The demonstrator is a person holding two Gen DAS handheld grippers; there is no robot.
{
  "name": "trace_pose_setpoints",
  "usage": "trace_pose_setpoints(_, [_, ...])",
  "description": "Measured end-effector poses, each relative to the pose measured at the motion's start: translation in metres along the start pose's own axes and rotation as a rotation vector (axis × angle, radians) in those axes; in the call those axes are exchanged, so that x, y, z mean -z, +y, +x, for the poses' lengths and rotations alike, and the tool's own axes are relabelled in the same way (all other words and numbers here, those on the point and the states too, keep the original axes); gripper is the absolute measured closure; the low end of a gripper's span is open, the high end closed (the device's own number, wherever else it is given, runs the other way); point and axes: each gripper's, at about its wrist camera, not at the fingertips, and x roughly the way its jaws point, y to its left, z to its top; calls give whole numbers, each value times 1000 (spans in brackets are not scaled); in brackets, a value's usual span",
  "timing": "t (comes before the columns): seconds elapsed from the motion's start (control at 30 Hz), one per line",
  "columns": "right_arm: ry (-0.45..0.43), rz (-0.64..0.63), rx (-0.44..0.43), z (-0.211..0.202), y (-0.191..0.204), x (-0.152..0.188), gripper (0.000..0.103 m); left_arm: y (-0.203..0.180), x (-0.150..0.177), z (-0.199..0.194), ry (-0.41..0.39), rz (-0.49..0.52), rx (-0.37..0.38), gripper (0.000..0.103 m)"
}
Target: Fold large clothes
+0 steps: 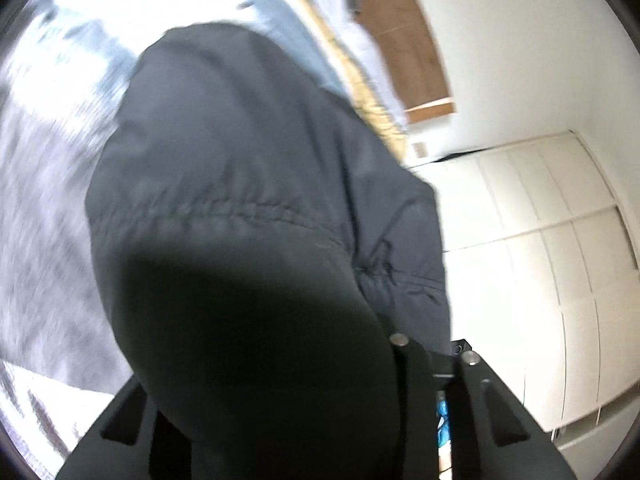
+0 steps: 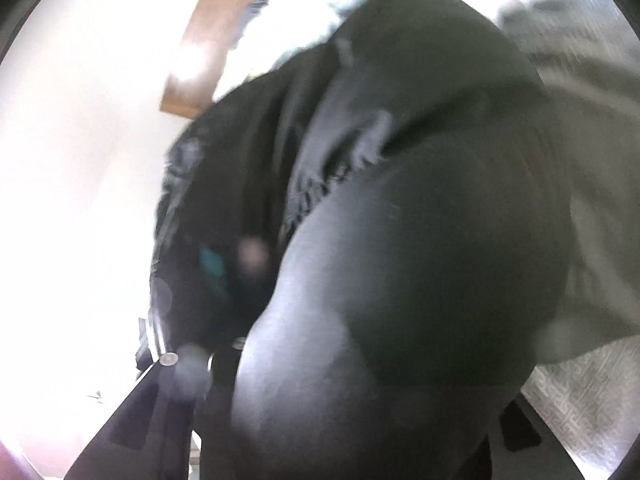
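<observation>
A large dark jacket with a gathered seam hangs in front of the left wrist camera and fills most of the view. It drapes over my left gripper, whose jaws stand close together with the cloth pinched between them. In the right wrist view the same dark jacket bulges over my right gripper, blurred. That gripper's fingers are also close together on a bunch of the cloth. Most of both grippers' fingers are hidden under fabric.
A grey patterned bed cover lies below at the left, and it shows again at the lower right. White wardrobe doors stand at the right. A brown wooden panel sits on the white wall behind.
</observation>
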Motion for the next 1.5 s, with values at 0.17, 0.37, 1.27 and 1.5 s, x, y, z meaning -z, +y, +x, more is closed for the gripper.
trace_pose_setpoints(0.17, [-55,-117,-34,-26,58,-4,75,-47,-8,-27,-29,82,39,78])
trace_pose_setpoints(0.37, [-87,-275,-76,-67,123,13,76,-103,7,-85,-92,199,99,78])
trace_pose_setpoints(1.27, [-123,-8,380,-129,-31,129,14,33,122,-158,-33,22,-211,45])
trace_pose_setpoints(1.5, [-253,-41,523,-161,16,119,14,7,120,-252,-145,104,-360,45])
